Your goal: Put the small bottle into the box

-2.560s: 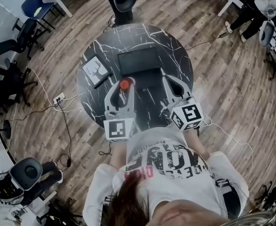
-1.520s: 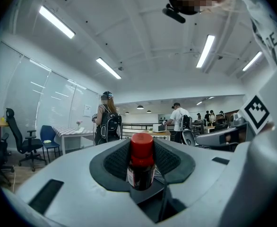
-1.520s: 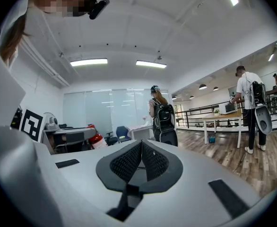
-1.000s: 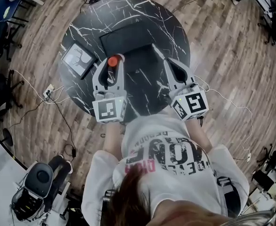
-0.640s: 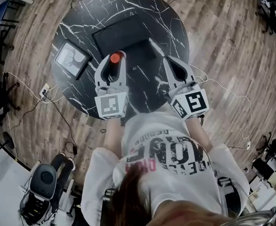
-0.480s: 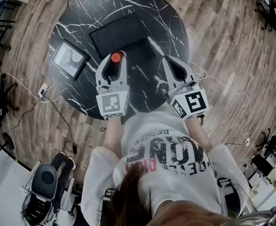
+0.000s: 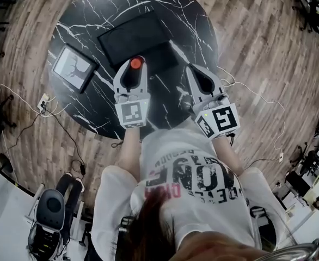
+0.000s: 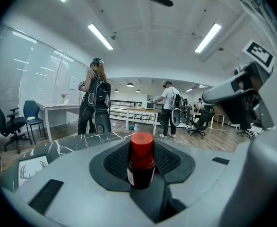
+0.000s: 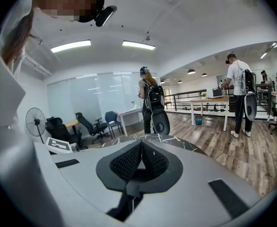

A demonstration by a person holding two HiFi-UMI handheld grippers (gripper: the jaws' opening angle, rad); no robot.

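Red-capped small bottle (image 8: 141, 161) gripped upright between the pads of the left gripper (image 7: 135, 67), near the jaws' tips. Black box (image 7: 129, 34) just ahead of those jaws on the marble tabletop (image 7: 197, 15). Right gripper (image 7: 187, 68) alongside, jaws closed together and empty.

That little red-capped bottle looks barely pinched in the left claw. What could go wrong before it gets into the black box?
1. The left gripper pinches the small bottle only by its lower body, with the cap standing free. It might tip or slip on release.
2. The box seems shallow from above, so an upright bottle could topple out.
3. The shut, empty right gripper hangs close beside the box and might nudge it.
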